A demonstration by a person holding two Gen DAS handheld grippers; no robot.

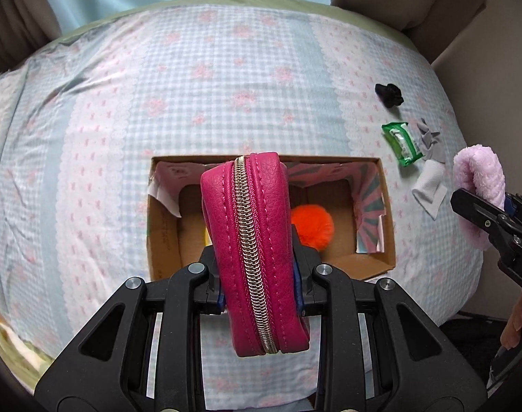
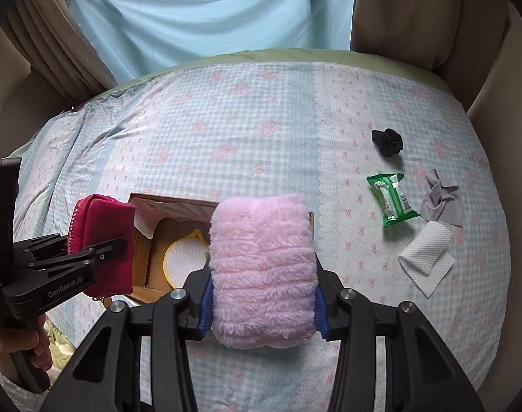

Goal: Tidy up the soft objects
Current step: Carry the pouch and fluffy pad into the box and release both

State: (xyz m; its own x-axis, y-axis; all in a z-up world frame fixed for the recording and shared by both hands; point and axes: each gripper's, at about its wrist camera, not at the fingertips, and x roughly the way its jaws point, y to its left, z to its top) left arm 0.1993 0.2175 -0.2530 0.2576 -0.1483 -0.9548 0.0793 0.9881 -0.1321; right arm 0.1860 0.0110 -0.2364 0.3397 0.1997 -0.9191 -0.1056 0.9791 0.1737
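Note:
My left gripper is shut on a magenta zip pouch, held above the near edge of an open cardboard box on the bed. The box holds an orange pompom and a yellow-rimmed white mesh pad. My right gripper is shut on a folded fluffy pink cloth, held right of the box. The left gripper with the pouch shows in the right wrist view; the pink cloth shows in the left wrist view.
On the checked bedspread to the right lie a black scrunchie, a green wipes pack, a grey cloth and a white rolled cloth. Blue curtain and beige cushions stand behind the bed.

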